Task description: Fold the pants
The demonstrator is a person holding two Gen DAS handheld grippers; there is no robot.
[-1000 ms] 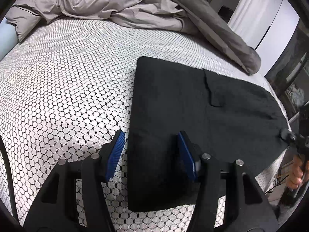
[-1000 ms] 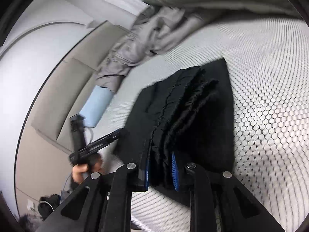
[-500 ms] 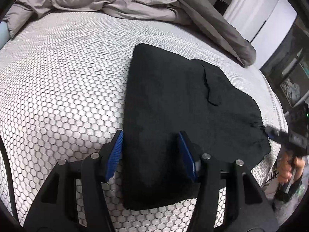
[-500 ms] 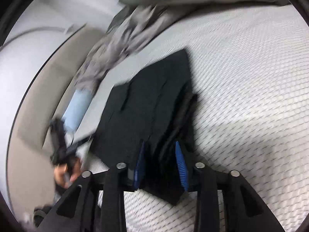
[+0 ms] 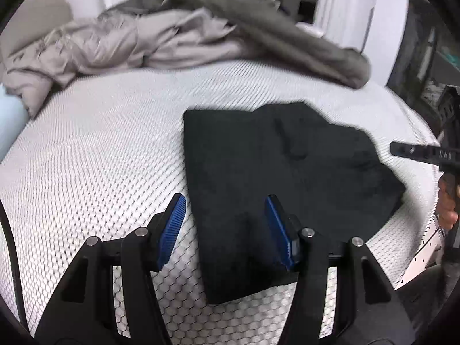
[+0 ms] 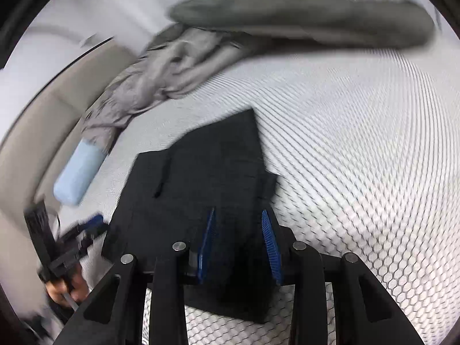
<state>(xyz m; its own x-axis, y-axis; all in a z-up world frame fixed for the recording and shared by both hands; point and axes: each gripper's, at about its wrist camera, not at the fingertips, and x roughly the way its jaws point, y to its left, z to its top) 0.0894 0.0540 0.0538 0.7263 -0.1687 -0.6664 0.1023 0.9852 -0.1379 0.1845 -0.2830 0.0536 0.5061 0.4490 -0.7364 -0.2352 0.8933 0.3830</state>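
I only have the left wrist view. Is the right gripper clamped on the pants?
Observer: No. In the right wrist view the right gripper is open, with its pads on either side of the black pants' edge and not pressing it.
Operator: Is the fold tidy at that end?
Observer: Not quite. A lower layer juts out past the top one, toward the bare mattress.
Operator: How does my left gripper look from there?
Observer: The left gripper is blurred and sits just off the pants' corner. I cannot tell whether it touches them.
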